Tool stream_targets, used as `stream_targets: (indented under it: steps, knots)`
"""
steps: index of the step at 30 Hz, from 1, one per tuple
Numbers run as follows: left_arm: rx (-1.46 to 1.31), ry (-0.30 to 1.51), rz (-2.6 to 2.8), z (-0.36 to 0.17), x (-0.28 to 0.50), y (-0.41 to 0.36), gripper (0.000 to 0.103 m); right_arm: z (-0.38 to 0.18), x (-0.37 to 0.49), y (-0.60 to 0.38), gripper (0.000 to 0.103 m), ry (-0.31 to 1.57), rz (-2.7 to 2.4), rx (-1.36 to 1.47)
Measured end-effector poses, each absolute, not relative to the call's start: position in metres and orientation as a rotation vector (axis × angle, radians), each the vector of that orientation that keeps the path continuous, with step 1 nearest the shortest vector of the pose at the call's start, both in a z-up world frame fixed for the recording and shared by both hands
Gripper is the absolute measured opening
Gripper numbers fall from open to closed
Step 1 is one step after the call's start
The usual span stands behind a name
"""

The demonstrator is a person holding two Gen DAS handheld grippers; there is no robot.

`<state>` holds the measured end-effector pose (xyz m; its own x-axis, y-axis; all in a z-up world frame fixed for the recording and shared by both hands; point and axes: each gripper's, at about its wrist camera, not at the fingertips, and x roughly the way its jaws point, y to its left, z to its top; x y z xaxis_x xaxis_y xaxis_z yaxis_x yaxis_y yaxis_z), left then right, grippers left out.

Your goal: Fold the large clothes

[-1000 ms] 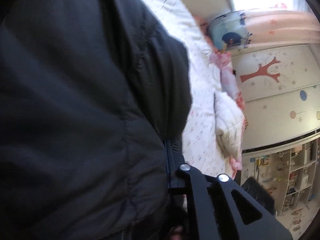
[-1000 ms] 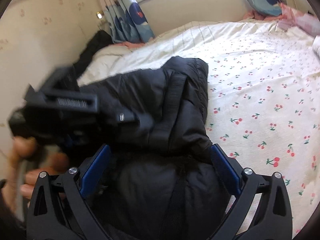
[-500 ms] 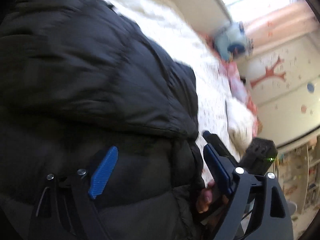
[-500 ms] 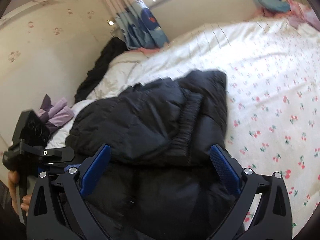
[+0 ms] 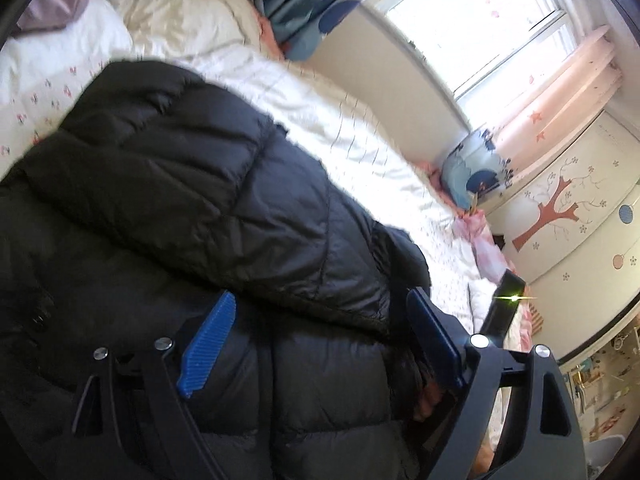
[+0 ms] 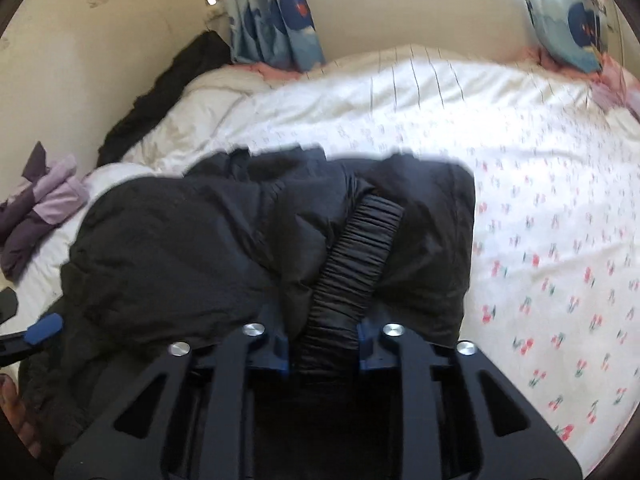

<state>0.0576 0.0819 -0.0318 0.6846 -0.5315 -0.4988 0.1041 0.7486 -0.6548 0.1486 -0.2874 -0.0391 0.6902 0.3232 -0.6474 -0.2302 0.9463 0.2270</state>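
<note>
A large black puffer jacket (image 6: pixel 192 248) lies bunched on a white bed with a cherry print (image 6: pixel 540 240); it also fills the left wrist view (image 5: pixel 200 200). My right gripper (image 6: pixel 324 344) is shut on the jacket's ribbed elastic cuff (image 6: pixel 356 260) at the near edge. My left gripper (image 5: pixel 316 344) is open, its blue pads (image 5: pixel 208 344) spread over the jacket's near part, touching nothing between them. Its blue tip shows at the left edge of the right wrist view (image 6: pixel 42 330).
A purple garment (image 6: pixel 36 216) and a dark garment (image 6: pixel 160 92) lie at the bed's left, by the wall. Blue patterned curtains (image 6: pixel 276 12) and a window are behind the bed. A painted wardrobe (image 5: pixel 568 216) stands to the right.
My right gripper has closed on the ribbed cuff; half a second ago it was open over the jacket. My left gripper let go of the jacket earlier and has drawn back, staying open.
</note>
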Motion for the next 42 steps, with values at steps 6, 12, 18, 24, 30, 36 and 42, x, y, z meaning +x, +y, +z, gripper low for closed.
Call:
stream_targets:
  steps: [6, 12, 18, 24, 30, 36, 42]
  knots:
    - [-0.606, 0.618, -0.383, -0.01, 0.052, 0.072, 0.084, 0.017, 0.134, -0.312, 0.019, 0.572, 0.258, 0.101]
    - [-0.562, 0.62, -0.3, -0.012, 0.077, 0.057, 0.084, -0.045, 0.171, -0.335, 0.02, 0.762, 0.188, 0.112]
    - [-0.377, 0.686, -0.065, -0.034, 0.129, 0.039, 0.086, -0.066, 0.176, -0.331, 0.04, 0.804, 0.206, 0.12]
    - [-0.18, 0.836, 0.007, -0.067, 0.146, 0.014, 0.091, -0.062, 0.156, -0.347, 0.058, 0.771, 0.136, 0.032]
    - [-0.214, 0.616, 0.011, -0.02, 0.113, 0.024, 0.096, -0.054, 0.136, -0.366, 0.065, 0.748, 0.109, 0.004]
    - [-0.287, 0.617, 0.081, -0.018, 0.118, 0.065, 0.096, -0.042, 0.109, -0.394, 0.077, 0.698, 0.099, 0.025]
    - [-0.228, 0.934, 0.107, -0.08, 0.152, 0.076, 0.096, -0.09, 0.117, -0.409, 0.08, 0.842, 0.039, -0.083]
